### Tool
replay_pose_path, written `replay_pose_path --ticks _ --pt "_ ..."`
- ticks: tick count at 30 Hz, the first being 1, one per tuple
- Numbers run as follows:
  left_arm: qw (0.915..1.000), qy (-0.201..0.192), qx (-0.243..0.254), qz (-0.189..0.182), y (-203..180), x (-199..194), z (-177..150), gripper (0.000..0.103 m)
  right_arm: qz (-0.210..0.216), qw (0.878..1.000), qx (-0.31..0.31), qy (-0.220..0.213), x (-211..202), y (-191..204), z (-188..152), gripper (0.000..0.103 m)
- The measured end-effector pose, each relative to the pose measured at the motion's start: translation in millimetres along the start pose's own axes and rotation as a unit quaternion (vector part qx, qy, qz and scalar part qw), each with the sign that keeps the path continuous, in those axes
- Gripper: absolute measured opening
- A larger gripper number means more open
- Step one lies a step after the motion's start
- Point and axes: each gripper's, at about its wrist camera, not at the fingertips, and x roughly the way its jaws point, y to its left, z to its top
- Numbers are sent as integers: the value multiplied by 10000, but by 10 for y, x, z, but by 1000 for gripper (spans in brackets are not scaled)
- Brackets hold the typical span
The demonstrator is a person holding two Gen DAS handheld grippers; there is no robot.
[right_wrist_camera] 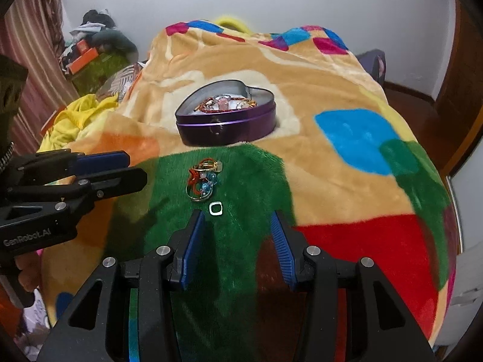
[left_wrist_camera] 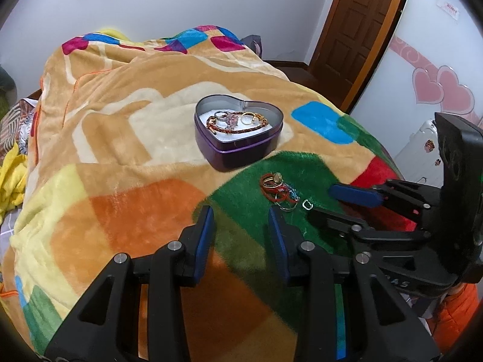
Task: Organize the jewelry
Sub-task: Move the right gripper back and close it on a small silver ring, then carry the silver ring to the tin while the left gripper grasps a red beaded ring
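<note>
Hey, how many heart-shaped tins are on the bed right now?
1. The purple heart-shaped tin sits open on the blanket, beyond the loose jewelry pile, with bracelets and rings inside. Nothing shows a second tin, though folds could hide one.

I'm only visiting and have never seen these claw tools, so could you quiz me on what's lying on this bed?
1. True or false: the heart-shaped tin is open and already holds jewelry.
2. What colour is the blanket patch under the loose jewelry pile?
3. Which lies nearest the right claw? A. the small silver ring B. the tin C. the yellow cloth

Key: 1 true; 2 green; 3 A.
</note>
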Motion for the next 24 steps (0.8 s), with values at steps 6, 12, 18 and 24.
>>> replay_pose_path --ticks 6,12,18,24 --pt "9999 -34 3 -106 -6 20 45 36 102 9997 -200 0 80 34 26 16" --pt "9997 51 8 -238 -80 114 102 31 201 9989 -430 -52 74 79 -20 9" --pt "9992 64 111 -389 -220 164 130 24 259 9995 -139 -143 -4 -35 -16 9" --pt "9987 166 142 -464 -321 291 171 17 138 9995 131 -264 -122 -186 -21 9"
